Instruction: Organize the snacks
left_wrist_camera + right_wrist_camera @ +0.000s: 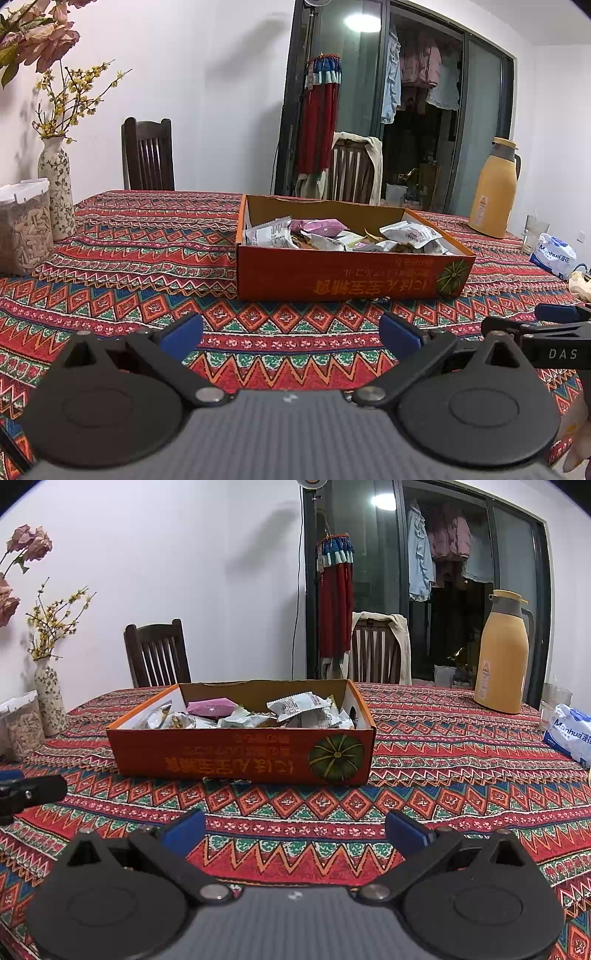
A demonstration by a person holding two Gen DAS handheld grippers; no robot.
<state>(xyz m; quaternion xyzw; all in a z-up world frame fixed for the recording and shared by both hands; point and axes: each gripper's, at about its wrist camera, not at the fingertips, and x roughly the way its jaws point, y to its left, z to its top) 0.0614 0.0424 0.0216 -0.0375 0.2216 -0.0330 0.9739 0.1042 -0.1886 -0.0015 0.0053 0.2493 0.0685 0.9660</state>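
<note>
With both hand-held grippers point(291, 334) point(295, 830) spread wide and empty, I should reach over the box point(240, 755) wall for one snack point(299, 705).

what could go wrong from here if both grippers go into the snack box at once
1. The right gripper and left gripper hover open, side by side; converging on the orange box they might collide.
2. The packets are heaped loosely and overlap, so a grab could pinch two or spill some onto the tablecloth.
3. The box looks light; a nudge may slide it.
</note>
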